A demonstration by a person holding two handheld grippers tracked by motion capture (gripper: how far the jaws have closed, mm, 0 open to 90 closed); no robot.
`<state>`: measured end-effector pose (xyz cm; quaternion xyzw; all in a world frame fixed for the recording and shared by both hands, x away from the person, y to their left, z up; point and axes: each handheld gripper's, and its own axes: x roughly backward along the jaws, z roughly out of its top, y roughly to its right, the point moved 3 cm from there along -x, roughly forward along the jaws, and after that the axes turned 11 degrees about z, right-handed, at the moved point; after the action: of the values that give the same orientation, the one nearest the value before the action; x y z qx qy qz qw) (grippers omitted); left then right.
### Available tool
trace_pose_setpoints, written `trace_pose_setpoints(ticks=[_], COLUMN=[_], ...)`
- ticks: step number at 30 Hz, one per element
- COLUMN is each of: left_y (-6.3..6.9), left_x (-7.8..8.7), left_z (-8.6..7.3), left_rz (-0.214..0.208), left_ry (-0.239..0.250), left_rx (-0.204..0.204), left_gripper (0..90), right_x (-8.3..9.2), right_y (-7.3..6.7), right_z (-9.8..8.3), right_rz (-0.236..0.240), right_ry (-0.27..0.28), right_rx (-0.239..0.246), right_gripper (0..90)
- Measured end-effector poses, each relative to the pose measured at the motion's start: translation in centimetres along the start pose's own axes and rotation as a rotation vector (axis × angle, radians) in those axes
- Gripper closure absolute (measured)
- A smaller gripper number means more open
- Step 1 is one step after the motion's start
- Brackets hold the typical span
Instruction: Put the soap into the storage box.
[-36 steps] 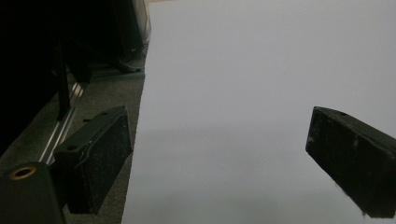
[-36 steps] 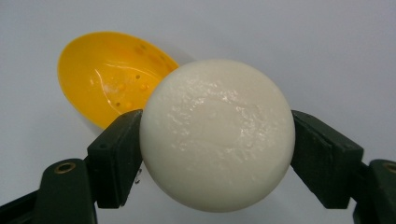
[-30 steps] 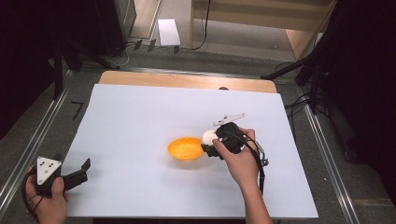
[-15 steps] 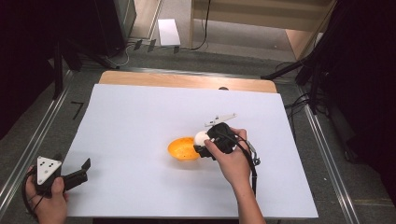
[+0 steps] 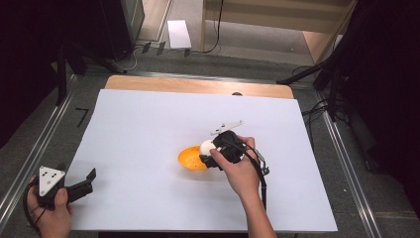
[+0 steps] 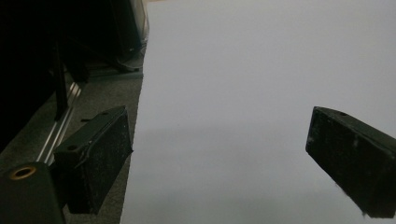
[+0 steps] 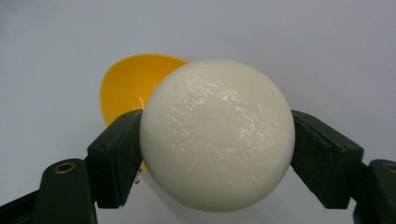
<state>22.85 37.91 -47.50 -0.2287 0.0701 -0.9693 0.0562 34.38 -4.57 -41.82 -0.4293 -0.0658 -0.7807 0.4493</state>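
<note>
My right gripper (image 7: 212, 154) is clamped on the white ball (image 7: 217, 133), a jaw pressing on either side, and holds it just above the near rim of the orange bowl (image 5: 190, 157) in the middle of the white bench (image 5: 148, 124). I judge this the placing step: next I must carry the ball over the bowl's hollow, lower it, then part the jaws. My left gripper (image 6: 219, 158) rests idle at the bench's near left corner, jaws apart.
</note>
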Motion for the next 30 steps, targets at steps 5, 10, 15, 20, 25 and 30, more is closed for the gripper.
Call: trace_pose_setpoints(ticks=[5, 10, 15, 20, 25, 30], left_y=[0.0, 0.0, 0.0, 0.0, 0.0, 0.0], left_x=[0.0, 0.0, 0.0, 0.0, 0.0, 0.0], left_z=[0.0, 0.0, 0.0, 0.0, 0.0, 0.0], left_rz=[0.0, 0.001, 0.0, 0.0, 0.0, 0.0], left_ry=[0.001, 0.001, -0.001, -0.001, -0.001, 0.0], left_rx=[0.003, 0.0, 0.0, 0.002, 0.0, 0.001], left_gripper=[7.2, 7.2, 7.2, 7.2, 7.2, 7.2], right_x=[-0.5, -1.0, -1.4, -1.9, -2.2, -2.7], right_y=[-0.2, -0.5, -0.7, -0.8, -0.9, -0.9], right_z=[0.1, 0.3, 0.3, 0.4, 0.4, 0.3], right_rz=[0.007, 0.012, 0.011, 0.015, 0.009, 0.004], right_ry=[-0.008, -0.009, -0.014, -0.014, -0.015, -0.023], right_rx=[-0.003, 0.001, 0.002, 0.002, -0.002, -0.011], right_gripper=[23.3, 23.3, 23.3, 23.3, 23.3, 23.3])
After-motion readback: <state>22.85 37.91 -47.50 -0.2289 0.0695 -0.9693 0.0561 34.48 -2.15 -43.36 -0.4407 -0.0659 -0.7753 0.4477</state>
